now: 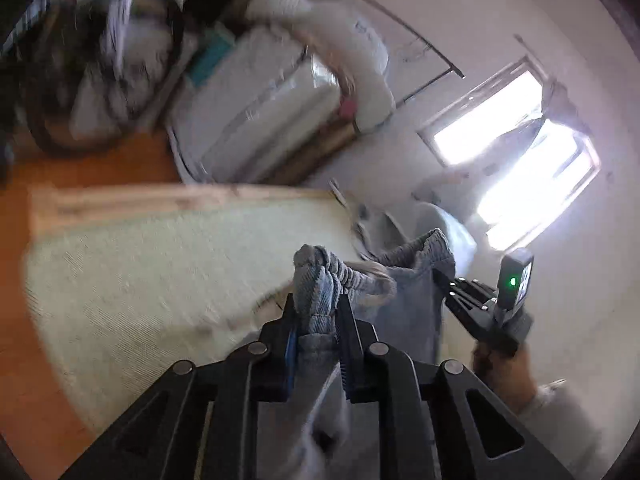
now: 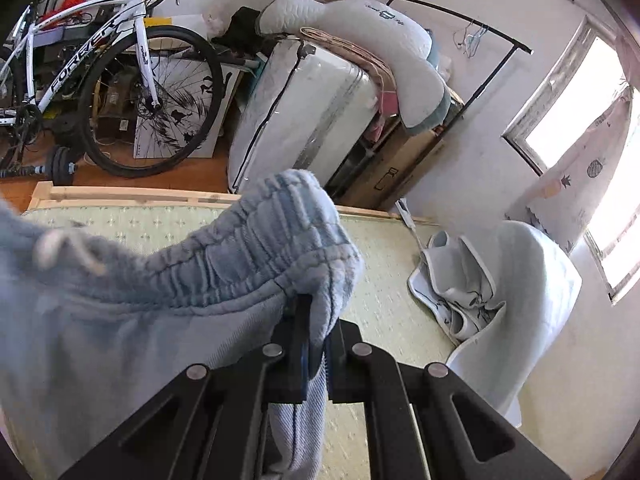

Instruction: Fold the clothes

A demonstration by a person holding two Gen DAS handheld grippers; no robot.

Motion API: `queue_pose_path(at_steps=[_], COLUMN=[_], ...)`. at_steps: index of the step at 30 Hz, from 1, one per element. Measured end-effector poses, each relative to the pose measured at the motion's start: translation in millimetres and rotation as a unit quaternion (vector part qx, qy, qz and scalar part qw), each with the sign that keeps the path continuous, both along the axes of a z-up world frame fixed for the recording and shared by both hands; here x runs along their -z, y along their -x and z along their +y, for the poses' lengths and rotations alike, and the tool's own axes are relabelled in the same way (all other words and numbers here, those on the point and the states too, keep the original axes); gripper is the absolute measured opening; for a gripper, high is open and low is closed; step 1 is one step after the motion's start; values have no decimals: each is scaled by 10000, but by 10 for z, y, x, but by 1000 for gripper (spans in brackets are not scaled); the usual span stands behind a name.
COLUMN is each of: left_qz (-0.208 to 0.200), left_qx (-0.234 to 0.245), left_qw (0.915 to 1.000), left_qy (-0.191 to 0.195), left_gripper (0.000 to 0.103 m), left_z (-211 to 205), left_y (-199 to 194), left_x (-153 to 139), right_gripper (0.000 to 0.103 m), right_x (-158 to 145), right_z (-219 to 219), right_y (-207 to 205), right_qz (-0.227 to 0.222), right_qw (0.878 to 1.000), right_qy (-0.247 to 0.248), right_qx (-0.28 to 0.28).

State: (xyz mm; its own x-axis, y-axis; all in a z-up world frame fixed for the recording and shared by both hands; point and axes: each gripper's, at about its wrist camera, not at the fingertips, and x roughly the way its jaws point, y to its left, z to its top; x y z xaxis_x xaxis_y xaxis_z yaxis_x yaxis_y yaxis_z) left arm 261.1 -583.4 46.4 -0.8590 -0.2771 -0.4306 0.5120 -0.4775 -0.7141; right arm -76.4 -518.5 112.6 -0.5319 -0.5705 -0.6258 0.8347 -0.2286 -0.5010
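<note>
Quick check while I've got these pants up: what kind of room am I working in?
Most likely a bedroom doubling as storage: a bed with a woven mat in a wooden frame, a bicycle parked against the wall, and a clothes rail near the window.

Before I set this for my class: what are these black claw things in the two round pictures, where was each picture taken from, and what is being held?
No robot here: a person holds a hand-held gripper in each hand, each carrying a wide-angle camera that looks along its two fingers. One picture comes from the left hand-held gripper, the other from the right hand-held gripper. Both are shut on the gathered waistband of the light blue trousers, lifted above the pale green mat on a wooden bed frame. More pale cloth lies on the mat's far side. The left picture is blurred.
</note>
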Motion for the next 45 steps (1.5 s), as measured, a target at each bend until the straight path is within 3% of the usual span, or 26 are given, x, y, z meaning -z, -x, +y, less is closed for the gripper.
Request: queue_pose_path(at_steps=[1,3,4,6,7,8,10,12,13,14,15,19,22,24,26,29,34,38,42,45], left_qz=[-187,-954,-1350,-2133,-2267,-1956,-1313,-384,114,541,821,1035,1557,2047,2424,2702,2521,1757,1166,620], left_qx=[-140,-240,-247,-259,-262,-210,87,540,851,1243,1581,2296,2336,2167,2054,1798,1452,1405,1537,1528], left_qw=[9997,9948,9892,9713,9645,9679,9806,9870,9844,9768,9685,9481,9268,9128,9061,9079,9198,9389,9472,9549], left_qy=[103,-263,-517,-1021,-1329,-1566,-1455,-1464,-1536,-1658,-1739,-1943,-2493,-2791,-2792,-2655,-2634,-2606,-2560,-2469], left_gripper=[22,25,29,25,23,23,27,47,74,86,86,86,86,86,86,87,87,88,88,88], left_z=[5,-245,-385,-664,-748,-723,-588,-430,-335,-223,-112,144,-5,-168,-277,-351,-334,-321,-271,-221], left_y=[12,205,304,502,520,432,351,339,381,481,594,1122,1311,1182,915,423,-105,-206,-212,-195], left_x=[-3,359,580,1022,1193,1242,1140,1014,965,939,919,991,1122,1180,1182,1212,1399,1489,1506,1536], right_gripper=[4,4,4,4,4,4,4,4,4,4,4,4,4,4,4,4,4,5,7,9], right_x=[42,184,255,366,381,391,368,328,301,272,244,128,-64,-152,-169,30,620,1049,1308,1404], right_z=[-50,-183,-243,-335,-355,-374,-398,-420,-421,-419,-416,-331,-187,-68,37,135,89,122,299,502], right_y=[-1,13,21,-12,-69,-130,-302,-411,-434,-458,-481,-611,-798,-977,-1171,-1545,-2180,-2644,-2812,-2954], right_qz=[24,110,131,54,24,5,73,127,108,82,58,-42,-208,-364,-504,-624,-804,-891,-1310,-1380], right_qw=[10000,9996,9992,9989,9991,9993,9995,9992,9992,9992,9991,9989,9981,9964,9945,9919,9922,9906,9854,9806], right_qy=[-19,-133,-212,-307,-312,-316,-315,-327,-300,-270,-241,-131,85,207,257,172,4,-227,-446,-664], right_qx=[49,235,314,343,281,206,-55,-208,-257,-295,-329,-437,-570,-736,-886,-1094,-951,-1011,-990,-1221])
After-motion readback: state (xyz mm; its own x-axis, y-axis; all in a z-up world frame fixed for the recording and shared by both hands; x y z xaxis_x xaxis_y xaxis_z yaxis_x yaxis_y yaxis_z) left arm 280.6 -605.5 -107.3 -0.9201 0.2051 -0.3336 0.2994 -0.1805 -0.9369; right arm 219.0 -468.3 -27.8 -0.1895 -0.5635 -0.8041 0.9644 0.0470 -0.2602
